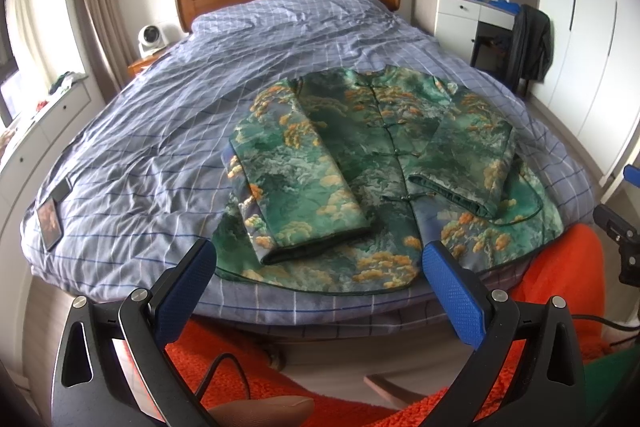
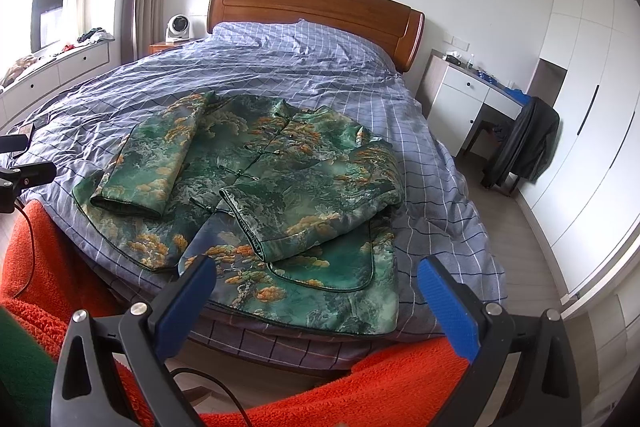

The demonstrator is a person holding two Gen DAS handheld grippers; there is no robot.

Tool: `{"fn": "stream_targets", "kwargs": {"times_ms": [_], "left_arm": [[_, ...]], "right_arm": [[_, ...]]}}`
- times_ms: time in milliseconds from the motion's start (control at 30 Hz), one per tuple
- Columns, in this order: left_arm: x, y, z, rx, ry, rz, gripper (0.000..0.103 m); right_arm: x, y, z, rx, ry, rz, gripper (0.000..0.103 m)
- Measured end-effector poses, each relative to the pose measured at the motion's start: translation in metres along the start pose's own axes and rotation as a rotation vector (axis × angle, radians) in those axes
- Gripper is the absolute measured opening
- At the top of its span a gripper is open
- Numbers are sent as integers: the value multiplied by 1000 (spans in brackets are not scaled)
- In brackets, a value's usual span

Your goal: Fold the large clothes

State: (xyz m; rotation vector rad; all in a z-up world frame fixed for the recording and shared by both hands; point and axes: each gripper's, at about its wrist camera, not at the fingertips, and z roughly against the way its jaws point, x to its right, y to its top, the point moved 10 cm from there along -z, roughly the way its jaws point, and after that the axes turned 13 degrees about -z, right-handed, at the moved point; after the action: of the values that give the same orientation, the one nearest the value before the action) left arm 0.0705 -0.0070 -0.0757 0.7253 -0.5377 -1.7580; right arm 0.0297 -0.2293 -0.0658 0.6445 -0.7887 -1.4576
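Observation:
A green jacket (image 1: 384, 163) with orange tree print and knot buttons lies front up near the foot of the bed (image 1: 200, 87). Both sleeves are folded in over its front. It also shows in the right wrist view (image 2: 256, 183). My left gripper (image 1: 320, 259) is open and empty, held just short of the jacket's hem. My right gripper (image 2: 316, 275) is open and empty, above the hem at the jacket's right side. The right gripper's body shows at the right edge of the left wrist view (image 1: 620, 235).
A phone (image 1: 50, 221) lies on the bed's left side. An orange fleece (image 2: 380, 387) lies below both grippers. A white desk (image 1: 460, 15) and a chair with a dark coat (image 1: 530, 43) stand to the right, by a white wardrobe (image 2: 592, 107). A small fan (image 1: 150, 39) sits on the nightstand.

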Motion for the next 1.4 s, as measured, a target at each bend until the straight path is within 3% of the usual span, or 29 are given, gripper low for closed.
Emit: {"fn": "stream_targets", "kwargs": {"times_ms": [1400], "left_arm": [[8,-3,-5,-6,-3,0,103]], "right_arm": [[-1,-5,-11,-18,9,-2,102]]}}
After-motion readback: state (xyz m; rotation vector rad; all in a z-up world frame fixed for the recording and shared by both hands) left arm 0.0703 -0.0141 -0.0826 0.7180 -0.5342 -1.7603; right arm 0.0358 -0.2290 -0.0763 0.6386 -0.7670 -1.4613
